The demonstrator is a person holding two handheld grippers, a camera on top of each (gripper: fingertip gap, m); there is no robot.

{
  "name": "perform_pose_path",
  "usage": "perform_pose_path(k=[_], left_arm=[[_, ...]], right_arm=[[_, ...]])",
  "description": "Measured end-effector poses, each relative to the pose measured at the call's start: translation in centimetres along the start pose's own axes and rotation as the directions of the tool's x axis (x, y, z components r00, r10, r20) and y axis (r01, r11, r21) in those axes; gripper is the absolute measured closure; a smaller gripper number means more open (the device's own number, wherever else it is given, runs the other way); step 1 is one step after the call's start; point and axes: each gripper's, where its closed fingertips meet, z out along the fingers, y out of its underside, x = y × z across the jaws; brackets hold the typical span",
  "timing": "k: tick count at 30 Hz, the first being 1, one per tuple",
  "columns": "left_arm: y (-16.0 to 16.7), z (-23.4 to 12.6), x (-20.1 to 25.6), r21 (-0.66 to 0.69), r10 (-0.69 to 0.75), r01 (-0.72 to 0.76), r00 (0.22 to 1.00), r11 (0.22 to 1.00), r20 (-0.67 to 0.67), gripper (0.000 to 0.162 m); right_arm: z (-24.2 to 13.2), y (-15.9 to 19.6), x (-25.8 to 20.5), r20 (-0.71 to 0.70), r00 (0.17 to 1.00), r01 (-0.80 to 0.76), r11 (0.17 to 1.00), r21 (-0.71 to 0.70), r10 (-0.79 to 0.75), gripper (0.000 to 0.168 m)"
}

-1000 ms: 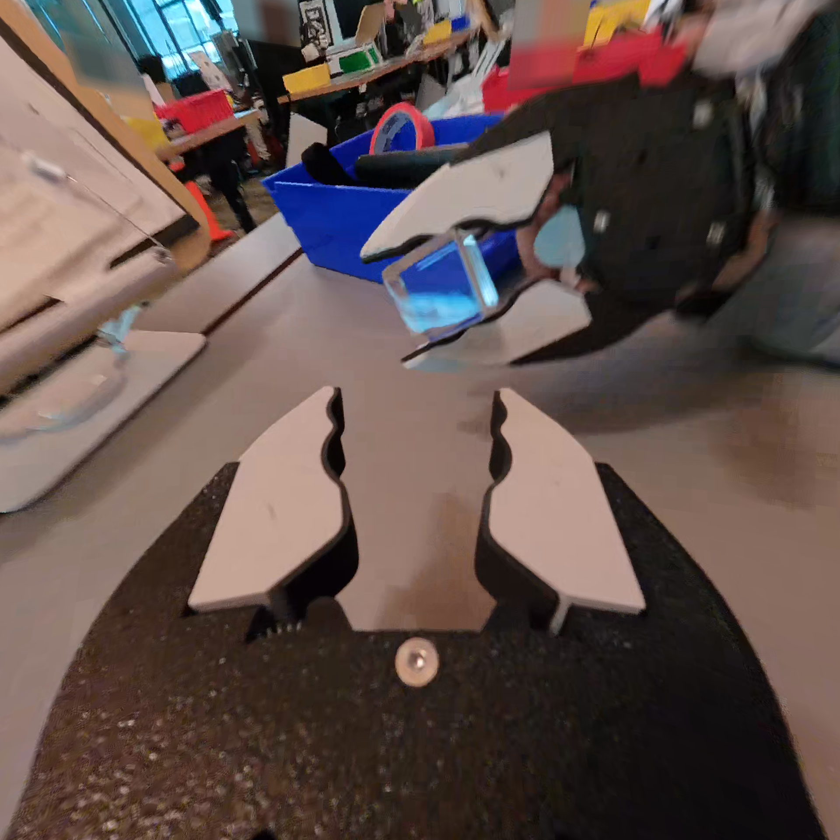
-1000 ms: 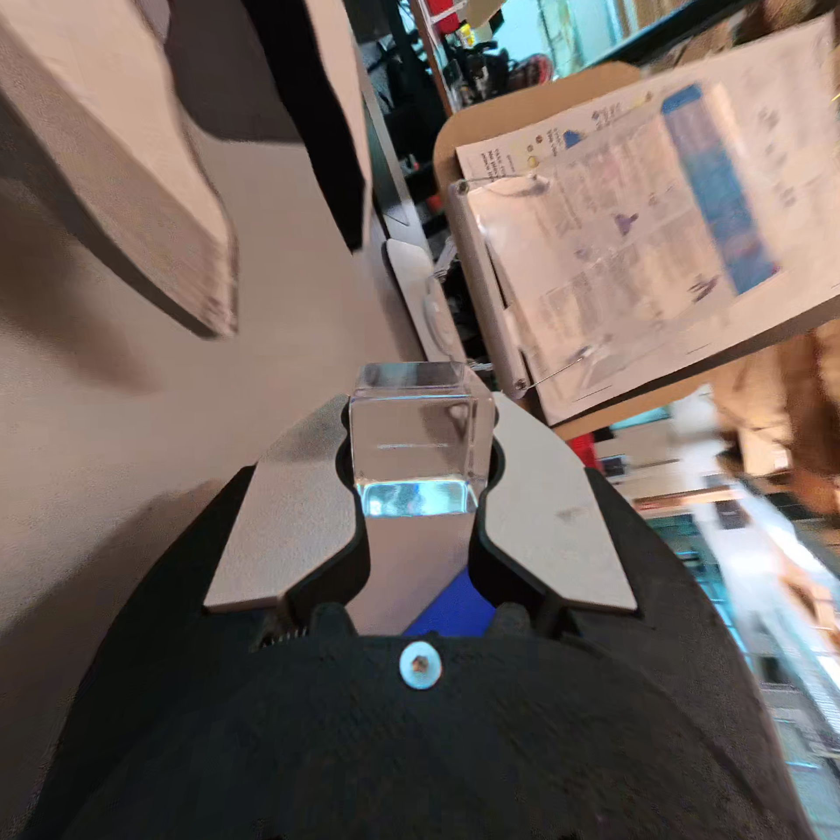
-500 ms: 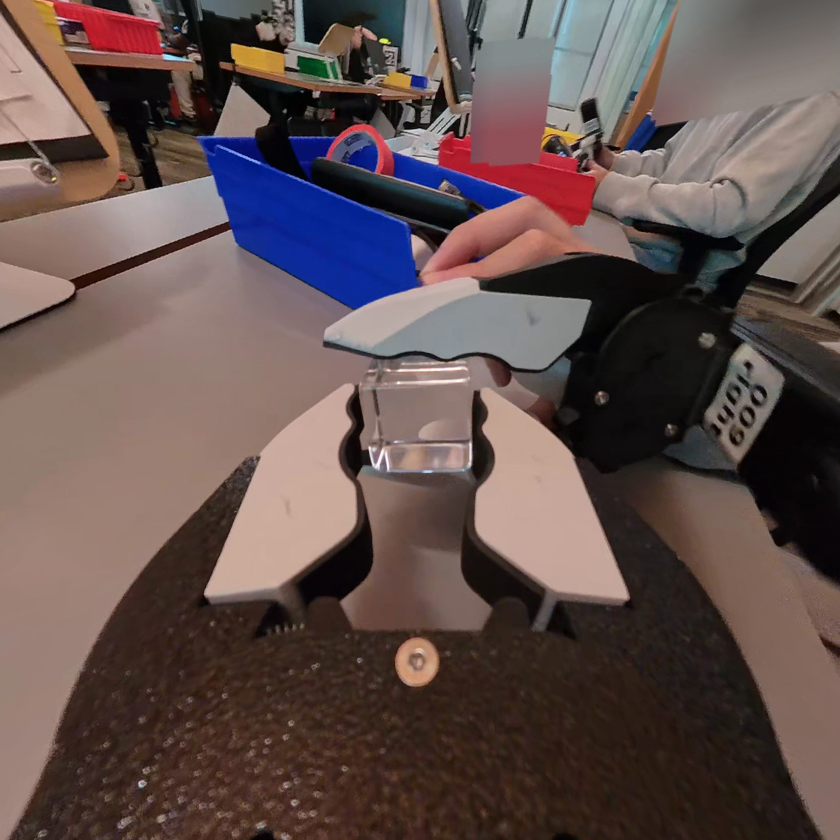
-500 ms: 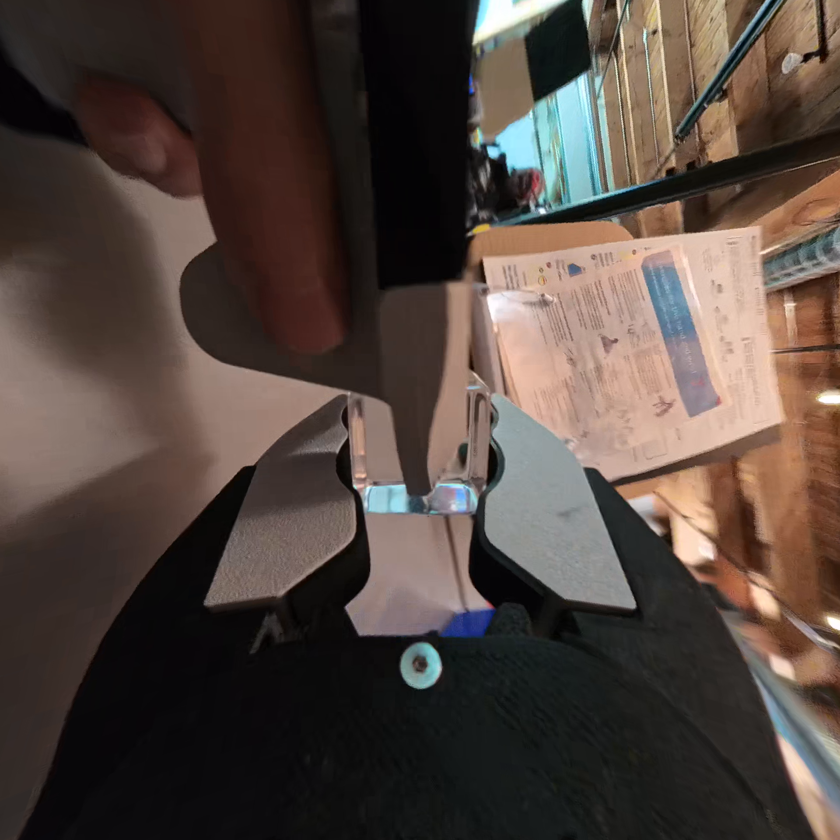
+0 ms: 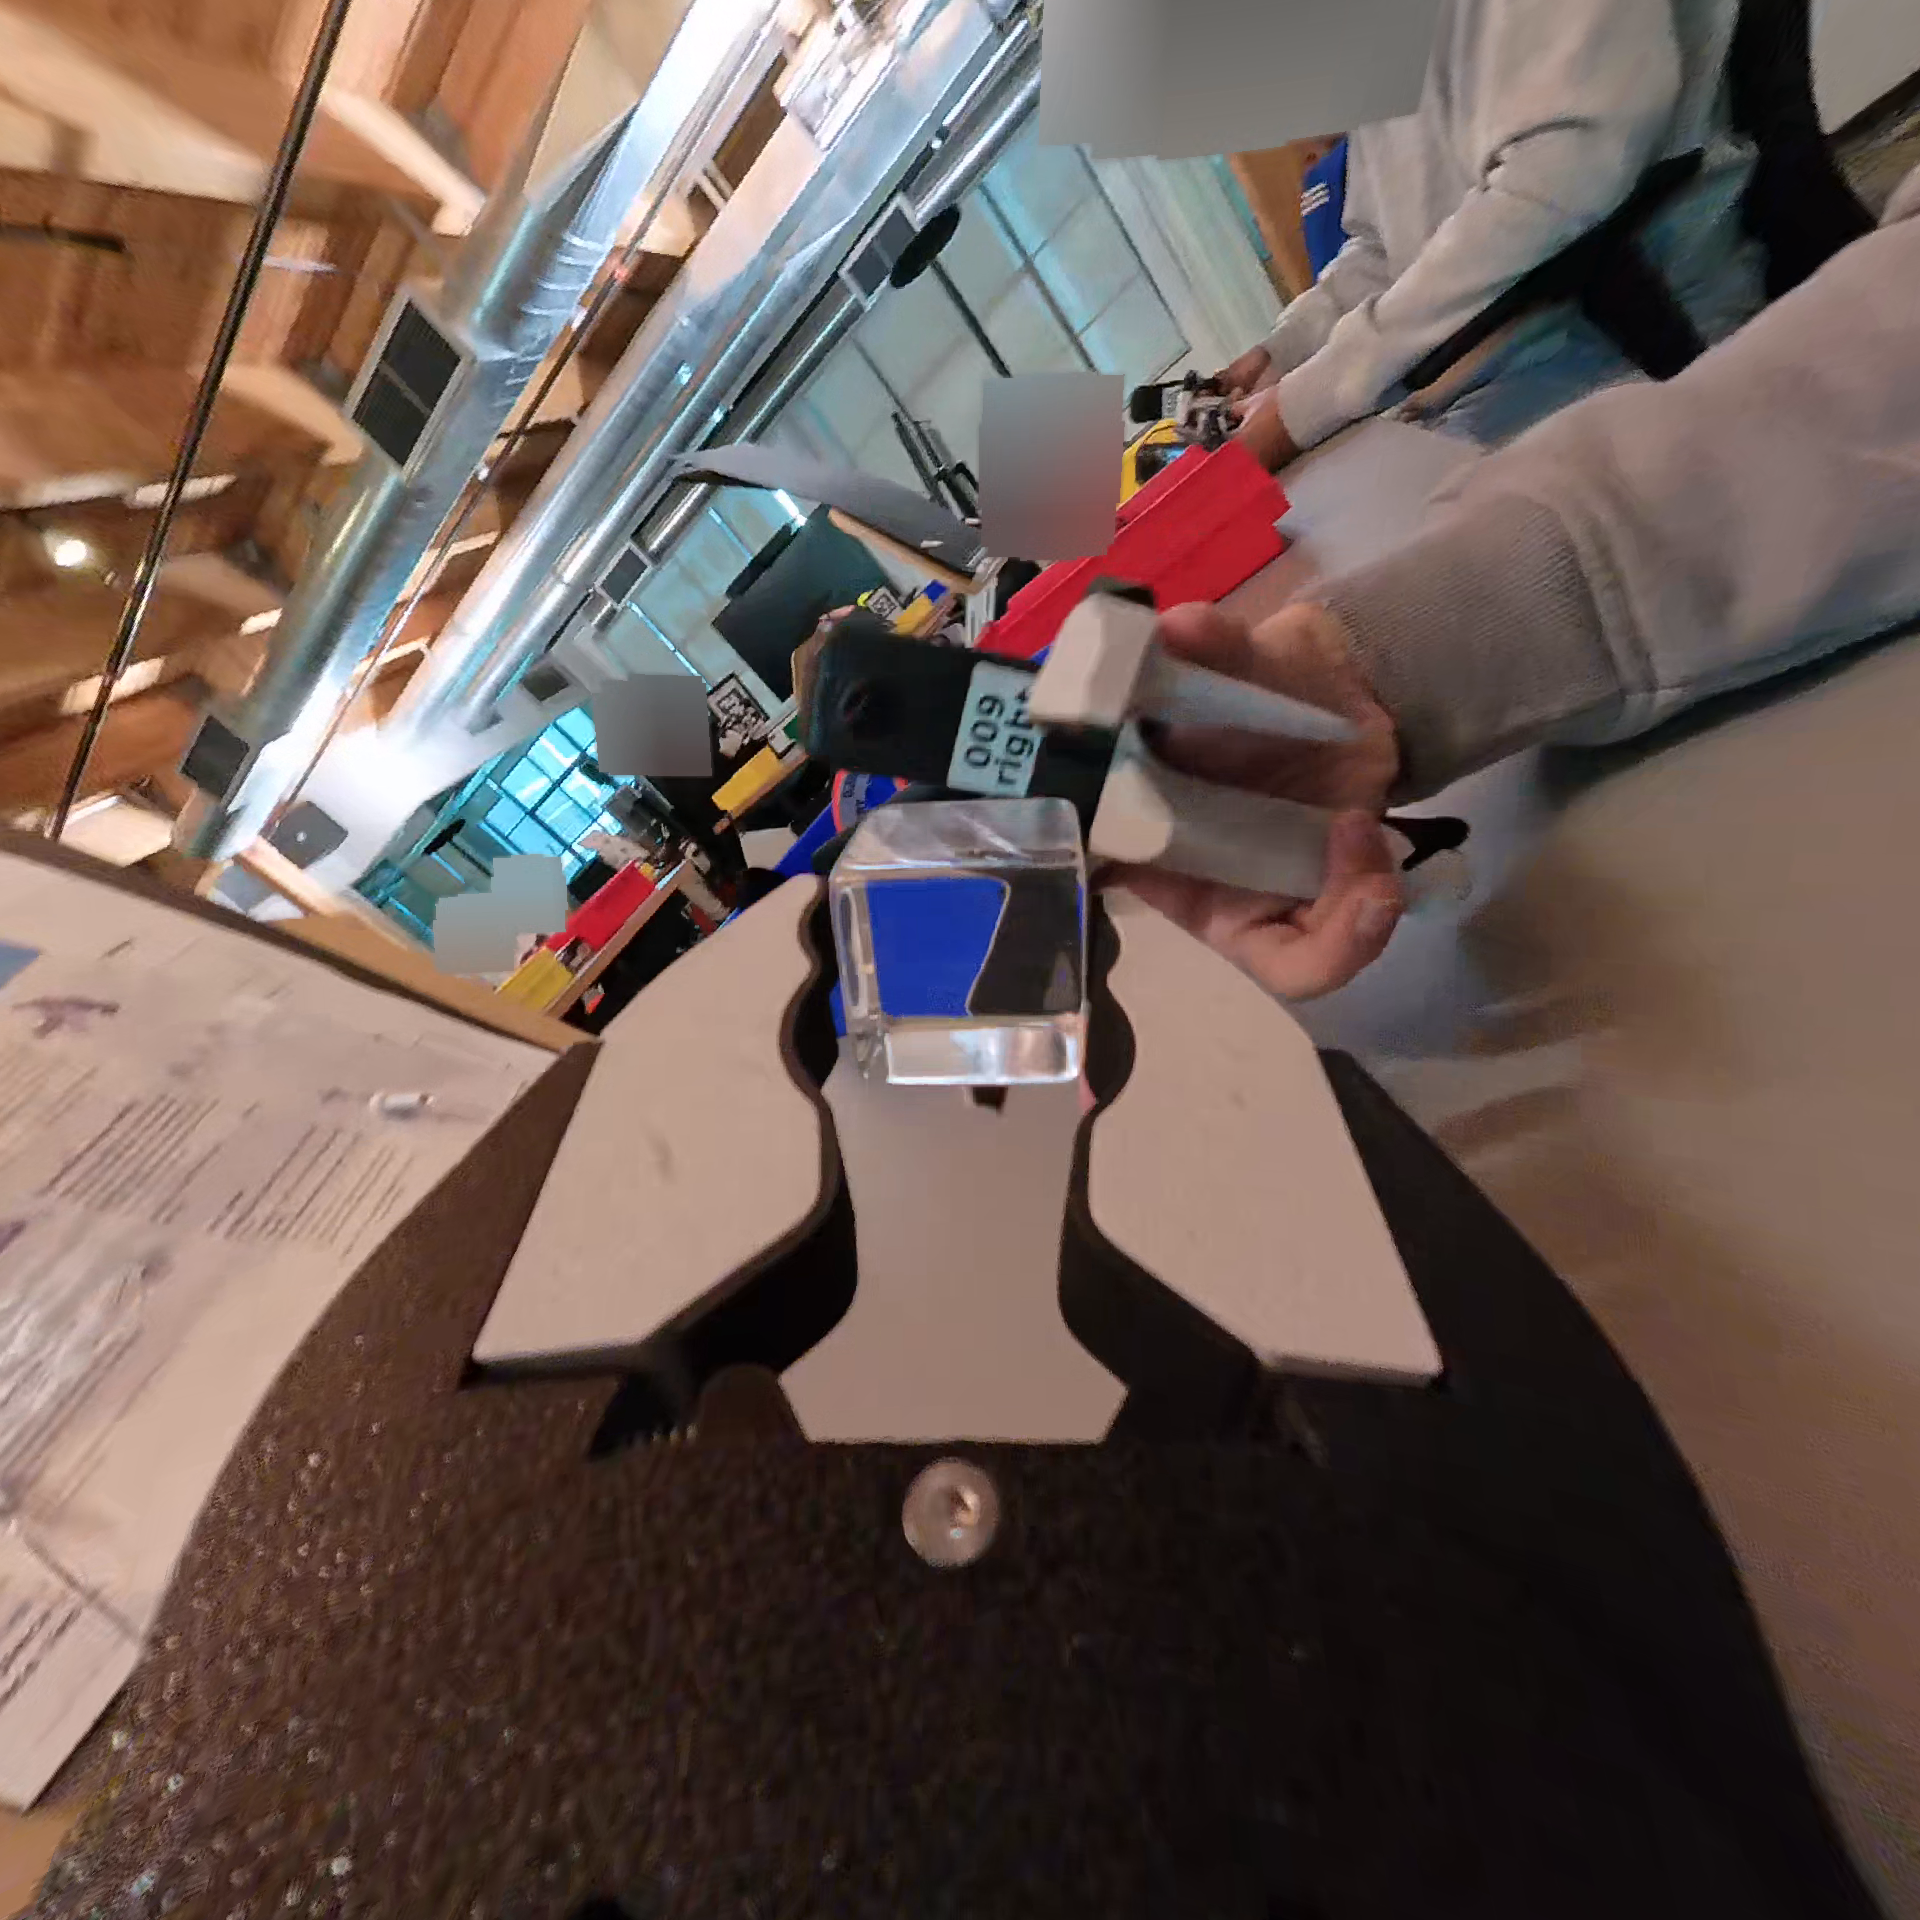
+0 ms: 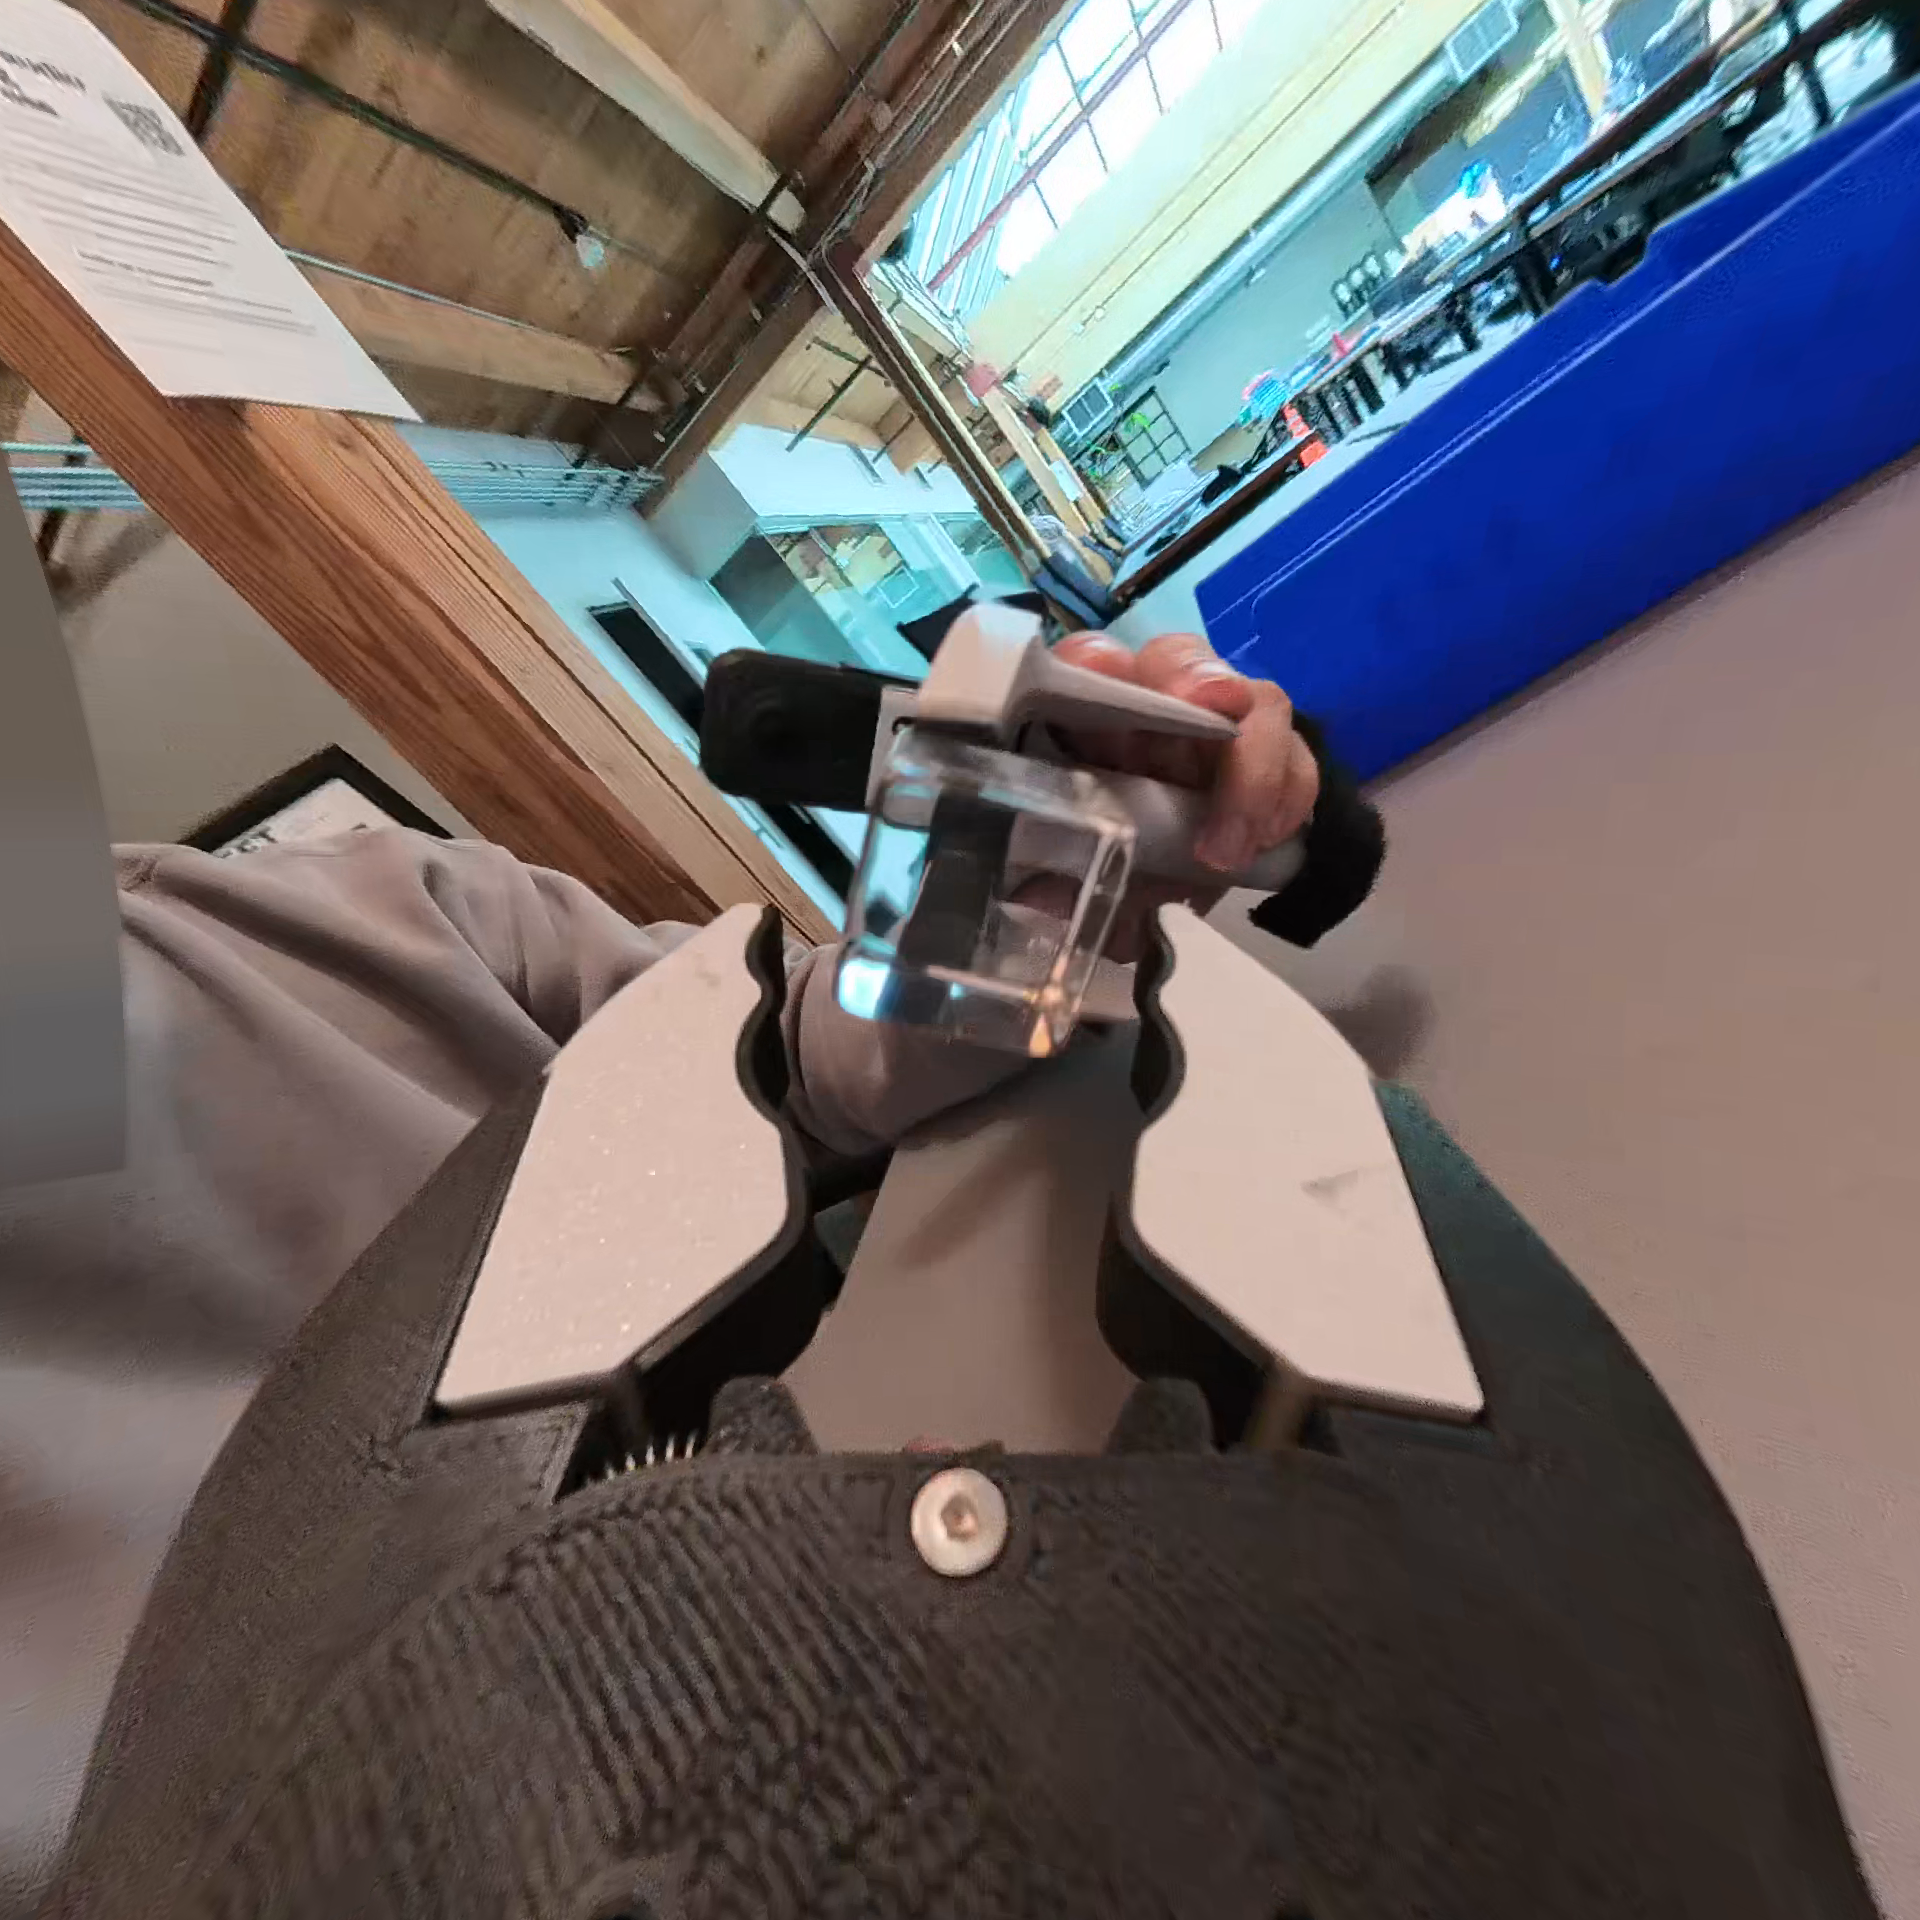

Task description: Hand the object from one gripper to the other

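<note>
left hand-held gripper [image 5: 958,935]: we see its two grey fingers clamped on the side faces of the clear cube [image 5: 961,940], held near the fingertips, up off the counter [image 5: 1662,1039].
clear cube: transparent block, square-edged; in the right wrist view [image 6: 982,904] it sits tilted, pinched from above and below by the other tool's fingers.
right hand-held gripper [image 6: 961,997]: fingers spread apart, wider than the cube; the cube sits between the tips, and we see a gap on the left side; contact on the right we cannot tell.
hand [image 5: 1268,790]: wraps the grey handle of the right tool, grey sleeve behind it.
blue bin [image 6: 1621,520]: on the counter beyond the cube, well apart.
printed sheet [image 5: 187,1174]: at left in the left wrist view, blurred.
</note>
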Motion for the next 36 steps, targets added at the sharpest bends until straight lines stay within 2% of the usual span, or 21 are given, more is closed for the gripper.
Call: perform_pose_path(k=[3, 5, 8, 11, 13, 14, 15, 17, 20, 21, 22, 23, 25, 28, 31, 32, 34, 36], left_arm=[[0.3, 0.7, 1.4, -0.04, 0.096, -0.098, 0.995, 0.994, -0.039, 0.118], [0.7, 0.9, 1.6, -0.064, 0.132, -0.134, 0.99, 0.989, -0.042, 0.118], [1.3, 0.9, 1.6, -0.088, 0.141, -0.144, 0.989, 0.986, -0.04, 0.118], [2.7, 0.9, 1.1, -0.175, 0.16, -0.159, 0.987, 0.972, -0.007, 0.118], [4.1, 0.7, 0.4, -0.257, 0.132, -0.12, 0.991, 0.959, 0.03, 0.116], [4.9, 0.5, 0.3, -0.297, 0.099, -0.085, 0.995, 0.951, 0.033, 0.113], [5.7, 0.3, 0.3, -0.332, 0.051, -0.037, 0.998, 0.943, 0.034, 0.111], [6.8, 0.0, -0.1, -0.377, -0.084, 0.104, 0.994, 0.92, 0.069, 0.104], [7.1, 0.0, -0.4, -0.374, -0.306, 0.333, 0.943, 0.866, 0.13, 0.102], [7.0, 0.1, -0.5, -0.357, -0.371, 0.399, 0.917, 0.845, 0.149, 0.102], [6.8, 0.3, -0.5, -0.334, -0.432, 0.463, 0.886, 0.821, 0.166, 0.103], [6.7, 0.6, -0.4, -0.315, -0.498, 0.53, 0.848, 0.787, 0.182, 0.104], [7.0, 1.1, 0.3, -0.298, -0.639, 0.661, 0.748, 0.689, 0.18, 0.102], [6.9, 1.3, 0.5, -0.242, -0.794, 0.802, 0.588, 0.546, 0.155, 0.099], [6.1, 0.6, -0.6, -0.154, -0.888, 0.89, 0.446, 0.428, 0.11, 0.094], [5.9, 0.4, -0.9, -0.136, -0.91, 0.91, 0.405, 0.391, 0.089, 0.094], [5.6, 0.1, -0.8, -0.14, -0.939, 0.933, 0.341, 0.333, 0.041, 0.093], [5.5, -0.1, -0.1, -0.189, -0.951, 0.934, 0.309, 0.304, -0.001, 0.088]], right_arm=[[0.5, 0.3, -0.2, 0.033, 0.998, -0.05, 0.999, -0.002, 0.05, 0.106], [0.5, 0.6, 0.8, -0.023, 0.998, -0.058, 0.998, -0.012, 0.058, 0.117], [0.3, 0.9, 1.4, -0.055, 0.998, -0.045, 0.998, -0.048, 0.042, 0.117], [0.1, 0.6, 2.6, -0.179, 0.979, 0.092, 0.993, -0.071, -0.103, 0.117], [-0.5, -0.1, 4.0, -0.331, 0.894, 0.273, 0.953, -0.131, -0.301, 0.117], [-1.2, -0.4, 5.0, -0.417, 0.804, 0.367, 0.906, -0.212, -0.424, 0.118], [-2.2, -0.7, 6.1, -0.494, 0.671, 0.448, 0.833, -0.325, -0.553, 0.118], [-4.5, -1.9, 7.6, -0.555, 0.325, 0.532, 0.633, -0.562, -0.766, 0.12], [-6.7, -3.0, 8.6, -0.414, -0.105, 0.433, 0.333, -0.838, -0.904, 0.121], [-7.2, -3.2, 8.8, -0.33, -0.207, 0.369, 0.239, -0.898, -0.921, 0.121], [-7.2, -3.2, 8.8, -0.263, -0.264, 0.322, 0.173, -0.931, -0.928, 0.122], [-6.7, -3.0, 8.8, -0.239, -0.284, 0.317, 0.144, -0.937, -0.929, 0.122], [-5.2, -2.5, 8.6, -0.23, -0.272, 0.358, 0.123, -0.926, -0.934, 0.122], [-4.4, -2.3, 8.2, -0.135, -0.342, 0.333, 0.015, -0.943, -0.93, 0.122], [-3.5, -2.2, 7.5, -0.152, -0.327, 0.394, 0.012, -0.919, -0.933, 0.122], [-3.1, -2.0, 7.2, -0.13, -0.325, 0.422, -0.021, -0.906, -0.937, 0.122], [-2.2, -1.7, 6.4, -0.113, -0.34, 0.48, -0.07, -0.874, -0.934, 0.122], [-1.0, -1.2, 5.3, -0.101, -0.344, 0.553, -0.114, -0.826, -0.934, 0.122]])
